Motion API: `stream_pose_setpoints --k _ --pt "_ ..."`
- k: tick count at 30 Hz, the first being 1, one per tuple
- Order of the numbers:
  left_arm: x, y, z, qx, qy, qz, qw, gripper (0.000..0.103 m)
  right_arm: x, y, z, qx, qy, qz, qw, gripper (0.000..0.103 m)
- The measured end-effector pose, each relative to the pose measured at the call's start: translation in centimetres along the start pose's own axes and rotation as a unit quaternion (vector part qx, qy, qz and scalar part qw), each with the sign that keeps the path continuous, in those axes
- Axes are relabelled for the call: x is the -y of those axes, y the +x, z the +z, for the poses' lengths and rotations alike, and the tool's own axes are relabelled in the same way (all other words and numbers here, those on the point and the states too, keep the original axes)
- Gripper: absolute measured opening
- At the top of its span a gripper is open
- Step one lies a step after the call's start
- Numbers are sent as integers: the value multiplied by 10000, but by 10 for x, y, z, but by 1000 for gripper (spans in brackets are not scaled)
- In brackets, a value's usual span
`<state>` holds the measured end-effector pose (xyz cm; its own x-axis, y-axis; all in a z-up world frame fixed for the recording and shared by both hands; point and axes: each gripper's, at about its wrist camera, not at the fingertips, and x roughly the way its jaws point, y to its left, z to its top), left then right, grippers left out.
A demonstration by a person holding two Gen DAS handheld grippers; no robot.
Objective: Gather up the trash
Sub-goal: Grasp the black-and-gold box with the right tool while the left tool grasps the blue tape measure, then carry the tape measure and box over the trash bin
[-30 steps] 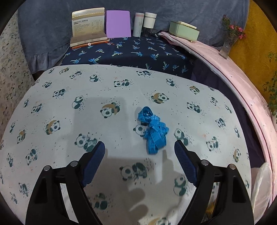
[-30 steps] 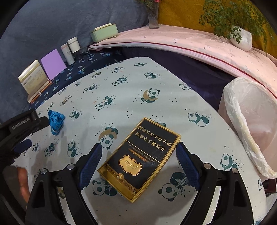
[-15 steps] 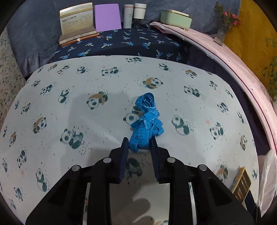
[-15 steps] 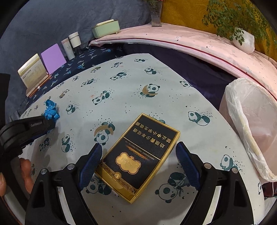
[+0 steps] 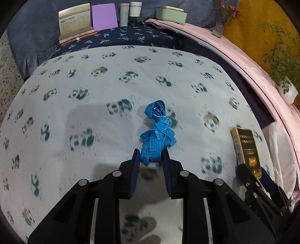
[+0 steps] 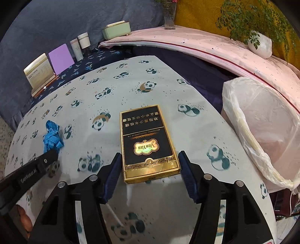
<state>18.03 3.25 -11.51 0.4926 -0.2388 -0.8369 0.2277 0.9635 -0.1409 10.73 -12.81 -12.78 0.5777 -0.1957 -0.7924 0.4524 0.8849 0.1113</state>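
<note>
- Tape measure (image 5: 157, 131), blue and tangled, sat at frame centre, its near end pinched by the left gripper (image 5: 151, 156).
- Right gripper (image 6: 150, 165) had just been closing around the black-and-gold box (image 6: 148, 142) at centre, pads not yet touching.

You work in a home: a panda-print cloth (image 5: 93, 112) covers the tabletop, with a flower vase (image 6: 169, 15), potted plant (image 6: 259, 44) and lined bin (image 6: 262, 120) nearby.

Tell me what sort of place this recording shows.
Probably a home living room or bedroom: a table under a panda-print cloth, a bin lined with a plastic bag, and a potted plant on a pink-covered ledge.
</note>
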Motion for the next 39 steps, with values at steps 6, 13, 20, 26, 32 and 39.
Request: stream_pose_setpoints --k 6,13,20,26,32,39 --pt "16 -16 -30 -107 166 -103 9998 23 17 -17 -18 9 -41 180 9998 58" --pt "36 -31 -55 -223 331 -242 9989 23 36 -35 -33 5 60 262 9996 58" --pt "53 -44 -69 -260 456 -379 9979 22 54 -51 -40 57 217 312 9993 58" --pt "70 -54 -74 -211 611 -462 9968 21 65 -66 -42 184 293 379 9987 58" --pt "85 -63 -75 -153 749 -569 9955 20 78 -79 -39 306 406 437 9978 57" --pt "103 -72 -75 -96 888 -675 9937 20 93 -94 -33 496 547 496 9960 57"
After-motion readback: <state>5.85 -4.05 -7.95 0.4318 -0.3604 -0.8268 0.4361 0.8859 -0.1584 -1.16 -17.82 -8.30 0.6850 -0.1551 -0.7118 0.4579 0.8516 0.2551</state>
